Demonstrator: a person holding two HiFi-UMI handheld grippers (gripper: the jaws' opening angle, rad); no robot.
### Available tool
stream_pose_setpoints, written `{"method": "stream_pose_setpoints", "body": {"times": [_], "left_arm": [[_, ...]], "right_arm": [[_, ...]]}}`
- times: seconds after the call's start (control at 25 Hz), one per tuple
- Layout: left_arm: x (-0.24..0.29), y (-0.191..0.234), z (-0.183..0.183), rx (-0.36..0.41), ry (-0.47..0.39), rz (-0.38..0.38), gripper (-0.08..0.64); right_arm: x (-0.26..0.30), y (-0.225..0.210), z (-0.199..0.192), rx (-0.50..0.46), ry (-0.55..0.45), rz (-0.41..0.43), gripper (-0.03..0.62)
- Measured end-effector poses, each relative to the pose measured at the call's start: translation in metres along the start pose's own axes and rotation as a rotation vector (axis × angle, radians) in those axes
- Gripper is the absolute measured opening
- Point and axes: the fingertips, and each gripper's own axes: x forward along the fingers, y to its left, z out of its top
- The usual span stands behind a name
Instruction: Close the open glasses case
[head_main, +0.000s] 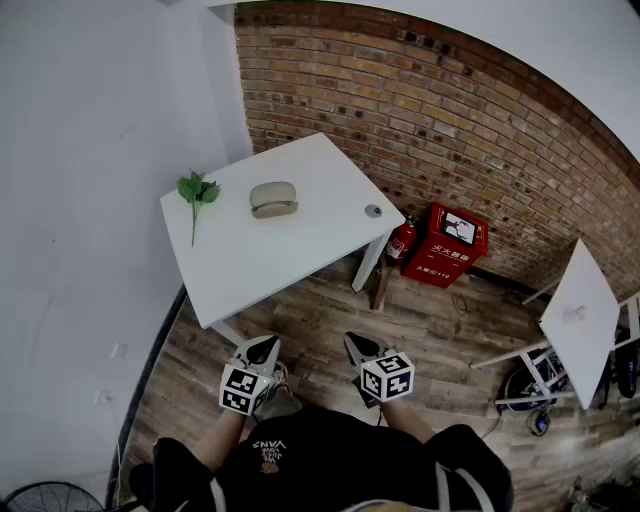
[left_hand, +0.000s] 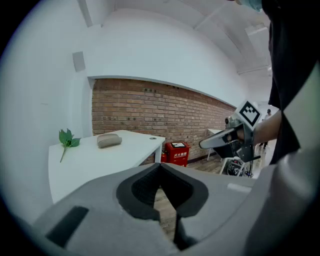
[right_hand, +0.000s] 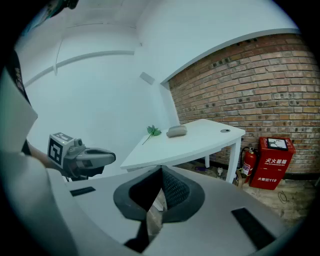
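Left gripper (head_main: 263, 345): jaws closed together on nothing, held low over the wooden floor (head_main: 330, 310), short of the counter (head_main: 250, 260).
Right gripper (head_main: 356, 345): also closed and empty, beside the left one.
Glasses case (head_main: 273, 199): mid-counter, well apart from both grippers; too small to tell how far its lid gapes.
Hard to make out: small round object (head_main: 373, 211) near the counter's right edge.
Around: leafy sprig (head_main: 197, 192) left of the case; fire extinguisher (head_main: 402, 240) and red box (head_main: 444, 244) by the brick wall (head_main: 450, 130).
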Motion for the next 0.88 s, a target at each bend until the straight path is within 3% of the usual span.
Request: {"method": "stream_pose_setpoints", "body": {"times": [0.4,0.44,0.48,0.52,0.56,0.88], "left_arm": [[0.012,0.024,0.015,-0.008,-0.037,-0.014,0.003],[0.016,0.029,0.016,-0.017,-0.04,-0.019,0.038],[0.019,0.035,0.017,-0.031,-0.038,-0.026,0.163],[0.023,0.04,0.018,-0.044,-0.032,-0.032,0.262],[0.026,0.046,0.019,-0.051,-0.026,-0.036,0.272],[0.054,0.104,0.032,-0.04,-0.009,-0.069,0.288]], "right_arm": [[0.021,-0.007,0.024,0.023,-0.039,0.015,0.002],[0.026,-0.008,0.029,0.037,-0.049,0.025,0.002],[0.033,-0.008,0.033,0.048,-0.054,0.035,0.023],[0.039,-0.008,0.037,0.053,-0.055,0.045,0.119],[0.046,-0.009,0.04,0.056,-0.053,0.051,0.192],[0.11,-0.021,0.078,0.07,-0.053,0.019,0.249]]}}
